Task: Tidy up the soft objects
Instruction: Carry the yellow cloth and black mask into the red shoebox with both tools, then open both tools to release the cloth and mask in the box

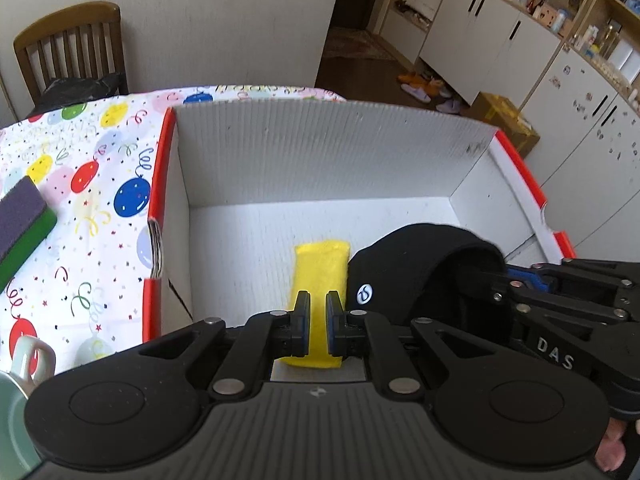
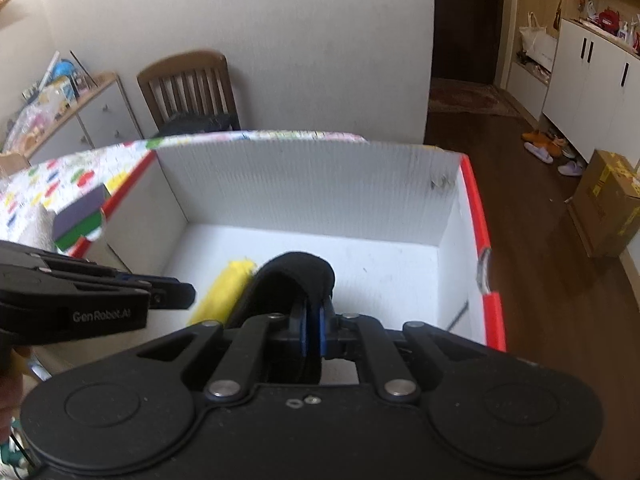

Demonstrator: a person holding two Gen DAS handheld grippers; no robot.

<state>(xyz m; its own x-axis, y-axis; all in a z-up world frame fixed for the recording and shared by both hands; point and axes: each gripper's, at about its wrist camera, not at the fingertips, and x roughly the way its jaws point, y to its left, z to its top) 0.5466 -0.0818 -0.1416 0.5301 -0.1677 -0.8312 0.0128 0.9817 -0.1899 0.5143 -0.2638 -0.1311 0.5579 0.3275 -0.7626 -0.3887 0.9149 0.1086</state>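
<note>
A white corrugated box with a red rim [image 1: 160, 184] [image 2: 476, 200] stands on the table. My left gripper [image 1: 318, 300] is inside it, shut on a yellow cloth [image 1: 320, 264] that runs between its fingers and past their tips. In the right wrist view the left gripper [image 2: 180, 294] comes in from the left, with the yellow cloth [image 2: 232, 288] beside it. My right gripper [image 2: 313, 312] is shut on a black cap [image 2: 296, 276], whose fabric folds over the blue pads. The black cap [image 1: 400, 276], with a small round white logo, lies against the yellow cloth. The right gripper [image 1: 500, 276] reaches into it from the right.
A balloon-print tablecloth [image 1: 100, 200] covers the table left of the box. On it lie a purple and green sponge [image 1: 24, 224] [image 2: 80, 220] and a pale green mug [image 1: 28, 356]. A wooden chair [image 1: 72, 48] stands behind. A cardboard box [image 2: 608, 204] sits on the floor at right.
</note>
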